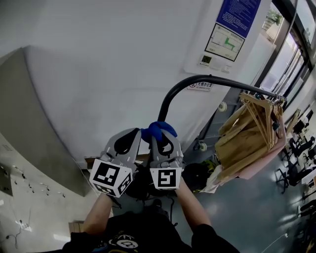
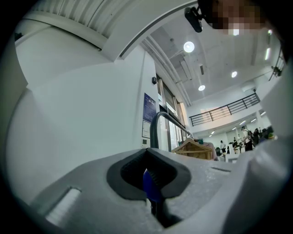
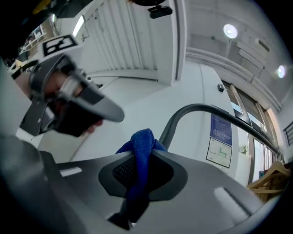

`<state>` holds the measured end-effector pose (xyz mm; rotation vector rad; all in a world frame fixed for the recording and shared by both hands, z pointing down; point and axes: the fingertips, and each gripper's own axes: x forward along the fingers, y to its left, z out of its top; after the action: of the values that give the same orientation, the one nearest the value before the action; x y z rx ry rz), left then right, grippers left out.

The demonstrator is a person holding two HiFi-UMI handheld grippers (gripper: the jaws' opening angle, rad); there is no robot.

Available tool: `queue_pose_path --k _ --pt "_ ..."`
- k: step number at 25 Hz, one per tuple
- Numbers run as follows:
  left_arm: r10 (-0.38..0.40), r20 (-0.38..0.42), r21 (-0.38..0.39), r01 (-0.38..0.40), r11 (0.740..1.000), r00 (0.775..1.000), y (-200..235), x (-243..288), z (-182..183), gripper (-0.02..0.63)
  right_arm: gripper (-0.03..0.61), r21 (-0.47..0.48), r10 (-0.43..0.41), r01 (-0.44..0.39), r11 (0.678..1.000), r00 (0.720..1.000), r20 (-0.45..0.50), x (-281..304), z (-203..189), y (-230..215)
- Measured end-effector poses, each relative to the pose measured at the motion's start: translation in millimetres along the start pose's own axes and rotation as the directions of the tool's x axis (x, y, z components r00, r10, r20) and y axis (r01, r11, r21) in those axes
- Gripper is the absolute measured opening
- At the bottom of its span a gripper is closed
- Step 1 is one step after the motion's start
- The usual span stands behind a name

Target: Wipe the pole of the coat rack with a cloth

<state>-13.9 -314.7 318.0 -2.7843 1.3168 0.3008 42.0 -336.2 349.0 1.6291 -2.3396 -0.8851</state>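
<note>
The coat rack's black pole rises and bends right into a rail just ahead of both grippers. A blue cloth is bunched against the pole's lower stretch. My right gripper is shut on the cloth, which hangs down through its jaws, with the pole right behind. My left gripper sits close on the left, jaws together with a strip of the blue cloth pinched between them. In the left gripper view the pole stands further off.
Several wooden hangers crowd the rail at the right, above a pink garment. A white wall with a blue notice stands behind the rack. A rack caster and a dark bag sit on the floor below.
</note>
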Motion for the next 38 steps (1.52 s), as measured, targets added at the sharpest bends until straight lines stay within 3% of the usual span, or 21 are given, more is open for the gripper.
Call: queue_pose_path --k 4,8,16,21,25,30,32,34,38 --pt "-0.002 -0.013 -0.010 0.002 1.000 1.000 3 -3 -7 0.005 0.038 0.033 0.017 -0.013 0.999 0.995 -0.096 -14 -54 34" --pt "0.000 -0.020 -0.014 -0.001 1.000 1.000 6 -4 -10 0.005 0.038 0.040 0.016 -0.012 0.999 0.994 -0.110 -17 -64 35" --pt "-0.013 -0.025 -0.025 0.012 1.000 1.000 5 -7 -9 0.005 0.038 0.089 -0.073 0.069 0.994 0.996 0.044 13 25 -26" --pt "-0.016 -0.022 -0.028 0.016 0.999 1.000 2 -5 -8 0.005 0.040 0.157 -0.187 0.161 0.974 0.968 0.170 26 86 -85" --pt "-0.006 -0.020 -0.020 0.006 1.000 1.000 5 -7 -6 0.005 0.040 0.215 -0.303 0.255 0.943 0.923 0.238 28 117 -137" --pt "0.015 -0.010 -0.030 -0.015 0.999 1.000 12 -10 -2 0.005 0.040 0.334 -0.469 0.393 0.857 0.863 0.188 13 109 -212" --pt "0.016 -0.008 -0.036 -0.016 0.999 1.000 14 -11 -3 0.005 0.040 0.387 -0.482 0.389 0.836 0.858 0.178 7 99 -224" --pt "0.017 -0.007 -0.038 -0.017 0.999 1.000 16 -11 -2 0.005 0.038 0.394 -0.438 0.338 0.855 0.877 0.198 10 98 -214" --pt "0.009 -0.001 -0.039 -0.009 0.999 1.000 12 -7 2 0.005 0.038 0.234 -0.250 0.196 0.952 0.942 0.225 25 104 -158"
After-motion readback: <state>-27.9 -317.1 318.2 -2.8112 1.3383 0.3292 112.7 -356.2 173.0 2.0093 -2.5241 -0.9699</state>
